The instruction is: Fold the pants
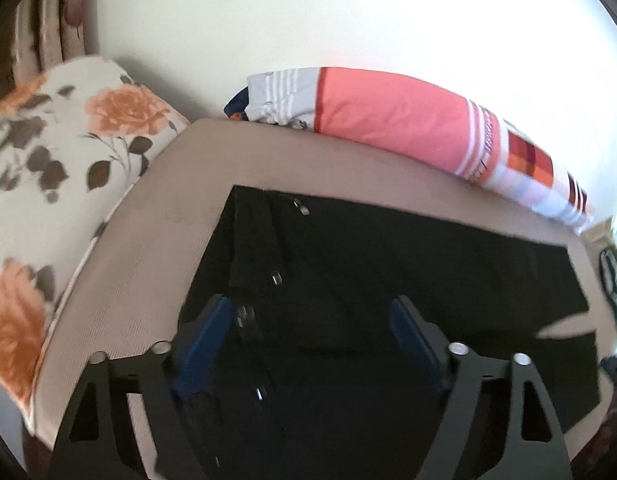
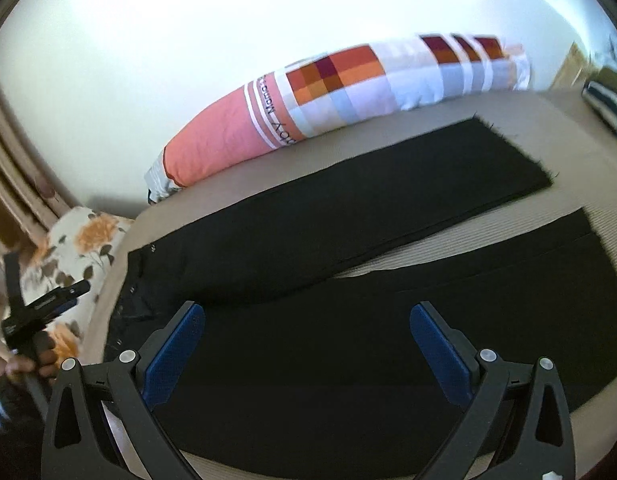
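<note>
Black pants [image 2: 348, 208] lie flat on the beige bed [image 2: 468, 240], waist at the left, the two legs spread apart toward the right. In the left wrist view the waistband with its metal buttons [image 1: 275, 278] lies just under my left gripper [image 1: 312, 320], which hovers open over the waist with only flat cloth below. My right gripper [image 2: 308, 336] is open above the nearer leg, close to the hip, and nothing is pinched between its blue pads [image 2: 176, 352]. A hand [image 2: 32, 360] holds the left gripper at the bed's left end.
A long pink and patchwork bolster [image 2: 308, 96] lies along the white wall behind the pants. A floral pillow [image 1: 68, 140] lies off the bed's left end, beside a curtain [image 1: 56, 12]. A striped dark item [image 2: 604, 104] sits at the far right.
</note>
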The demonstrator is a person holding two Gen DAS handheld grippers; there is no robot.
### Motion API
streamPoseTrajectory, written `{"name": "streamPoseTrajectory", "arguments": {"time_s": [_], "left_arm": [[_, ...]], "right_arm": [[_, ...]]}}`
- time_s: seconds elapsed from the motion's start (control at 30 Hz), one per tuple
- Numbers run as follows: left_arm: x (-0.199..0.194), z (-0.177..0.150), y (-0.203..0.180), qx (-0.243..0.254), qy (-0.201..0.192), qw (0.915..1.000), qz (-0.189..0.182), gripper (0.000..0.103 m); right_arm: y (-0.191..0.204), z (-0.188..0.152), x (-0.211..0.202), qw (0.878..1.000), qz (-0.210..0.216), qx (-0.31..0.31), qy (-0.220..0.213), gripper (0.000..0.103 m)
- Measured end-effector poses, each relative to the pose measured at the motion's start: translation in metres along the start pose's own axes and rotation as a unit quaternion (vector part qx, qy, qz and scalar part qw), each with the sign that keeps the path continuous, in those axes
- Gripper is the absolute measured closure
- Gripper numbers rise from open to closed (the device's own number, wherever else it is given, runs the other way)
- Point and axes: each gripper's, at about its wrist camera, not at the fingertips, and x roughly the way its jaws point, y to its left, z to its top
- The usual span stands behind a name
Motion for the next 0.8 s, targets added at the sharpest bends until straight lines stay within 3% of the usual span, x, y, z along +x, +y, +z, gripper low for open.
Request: {"name": "streamPoseTrajectory", "arguments": {"time_s": [0.13, 0.33, 0.47, 0.8], "left_arm": [[0.041, 0.032, 0.04, -0.042, 0.033, 0.9962, -0.068, 0.047], [0.107, 0.06, 0.09, -0.113, 0.085, 0.9795, -0.144, 0.07], [0.137, 0.07, 0.112, -0.141, 0.101, 0.9696, -0.173, 0.072], [0.185, 0.084, 0.134, -0.128, 0.122, 0.9505, -0.256, 0.072]], "right_arm": [[0.005, 0.007, 0.021, 1.0, -0.02, -0.003, 0.014, 0.0], [0.017, 0.008, 0.056, 0.998, -0.036, -0.001, 0.051, 0.0], [0.029, 0.01, 0.078, 0.996, -0.047, -0.012, 0.069, 0.0], [0.049, 0.015, 0.114, 0.993, -0.056, -0.027, 0.098, 0.0]]}}
